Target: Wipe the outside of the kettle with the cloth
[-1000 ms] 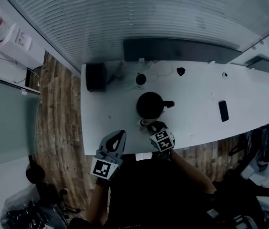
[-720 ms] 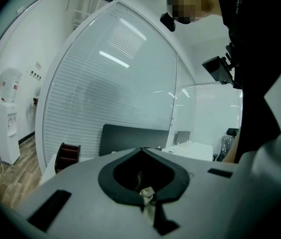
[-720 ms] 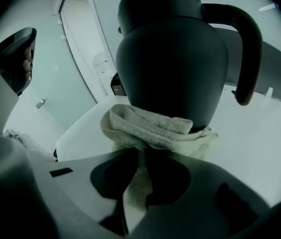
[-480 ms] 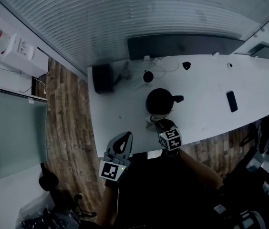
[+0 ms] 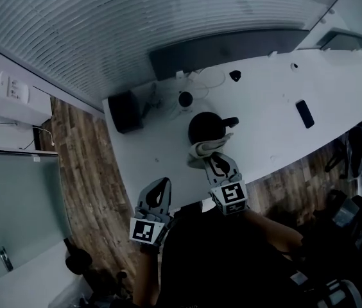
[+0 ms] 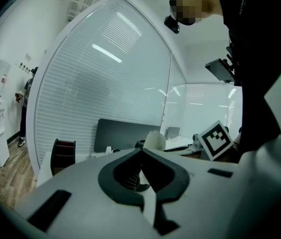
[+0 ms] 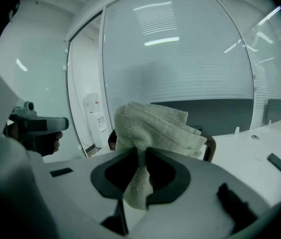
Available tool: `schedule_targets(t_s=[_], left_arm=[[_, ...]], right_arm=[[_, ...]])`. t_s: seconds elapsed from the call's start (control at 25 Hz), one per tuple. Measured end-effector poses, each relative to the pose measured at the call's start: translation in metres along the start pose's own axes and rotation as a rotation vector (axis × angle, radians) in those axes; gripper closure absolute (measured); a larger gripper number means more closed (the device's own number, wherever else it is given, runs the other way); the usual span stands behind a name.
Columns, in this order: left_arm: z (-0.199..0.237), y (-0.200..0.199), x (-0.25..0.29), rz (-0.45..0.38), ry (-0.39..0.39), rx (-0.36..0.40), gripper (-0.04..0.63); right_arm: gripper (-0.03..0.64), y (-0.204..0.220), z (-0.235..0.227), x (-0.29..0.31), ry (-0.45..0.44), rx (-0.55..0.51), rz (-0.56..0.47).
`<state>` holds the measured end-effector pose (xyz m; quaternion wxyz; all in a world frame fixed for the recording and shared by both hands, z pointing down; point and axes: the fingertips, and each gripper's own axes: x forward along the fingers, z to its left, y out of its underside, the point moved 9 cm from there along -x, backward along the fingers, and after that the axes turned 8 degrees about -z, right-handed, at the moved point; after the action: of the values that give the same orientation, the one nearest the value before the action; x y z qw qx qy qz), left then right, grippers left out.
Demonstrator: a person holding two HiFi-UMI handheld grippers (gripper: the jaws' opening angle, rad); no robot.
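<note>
A black kettle (image 5: 208, 126) stands on the white desk (image 5: 267, 124), its handle pointing right. A pale bunched cloth (image 5: 205, 147) lies against the kettle's near side, pinched in my right gripper (image 5: 215, 162). In the right gripper view the cloth (image 7: 153, 126) bulges above the jaws, which are shut on it, and hides most of the kettle. My left gripper (image 5: 158, 188) hangs at the desk's near edge, left of the kettle, jaws shut with nothing between them (image 6: 141, 156). The left gripper view shows the cloth (image 6: 154, 140) ahead.
A black phone (image 5: 305, 113) lies at the desk's right. A black box (image 5: 125, 111), a small round device (image 5: 185, 99) and white cables sit at the back left. A dark panel (image 5: 226, 51) borders the far edge. Wooden floor (image 5: 85, 172) lies to the left.
The right gripper has brought the cloth up against the kettle's near side. The head view has swung, so the desk now lies tilted. The left gripper stays at the near edge.
</note>
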<state>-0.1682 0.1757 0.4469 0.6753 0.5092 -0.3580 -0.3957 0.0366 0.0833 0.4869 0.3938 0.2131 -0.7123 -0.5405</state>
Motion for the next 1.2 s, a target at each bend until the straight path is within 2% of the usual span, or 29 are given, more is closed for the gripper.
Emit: schedule_targets(t_s=[0.08, 0.24, 0.36, 0.6, 0.68, 0.76, 0.84, 0.96, 1.08, 1.2], left_arm=[[0.001, 0.0, -0.001, -0.005, 0.007, 0.0, 0.591], [0.002, 0.002, -0.009, 0.002, 0.009, -0.005, 0.591], [0.007, 0.004, -0.019, 0.014, -0.008, -0.005, 0.591], [0.019, 0.006, -0.037, 0.028, -0.059, -0.008, 0.591], [0.022, 0.006, -0.04, 0.027, -0.065, -0.001, 0.591], [0.023, 0.005, -0.043, 0.022, -0.068, 0.001, 0.591], [0.024, 0.004, -0.045, 0.019, -0.073, -0.004, 0.591], [0.028, 0.006, -0.046, 0.021, -0.077, -0.008, 0.591], [0.029, 0.01, -0.045, 0.024, -0.07, -0.012, 0.591], [0.029, 0.012, -0.043, 0.019, -0.06, -0.013, 0.591]], right_arm=[[0.56, 0.015, 0.001, 0.016, 0.033, 0.034, 0.032], [0.56, 0.038, 0.004, 0.042, 0.064, 0.262, 0.039], [0.56, 0.05, 0.011, 0.052, 0.072, 0.358, 0.052], [0.56, 0.101, 0.006, 0.071, 0.158, 0.592, 0.184], [0.56, 0.122, 0.001, 0.076, 0.196, 0.63, 0.238], [0.56, 0.132, 0.0, 0.073, 0.221, 0.626, 0.268], [0.56, 0.126, 0.004, 0.064, 0.211, 0.649, 0.275], [0.56, 0.092, 0.021, 0.045, 0.125, 0.74, 0.245], [0.56, 0.046, 0.031, 0.03, 0.052, 0.836, 0.167], [0.56, 0.012, 0.03, 0.027, 0.063, 0.829, 0.062]])
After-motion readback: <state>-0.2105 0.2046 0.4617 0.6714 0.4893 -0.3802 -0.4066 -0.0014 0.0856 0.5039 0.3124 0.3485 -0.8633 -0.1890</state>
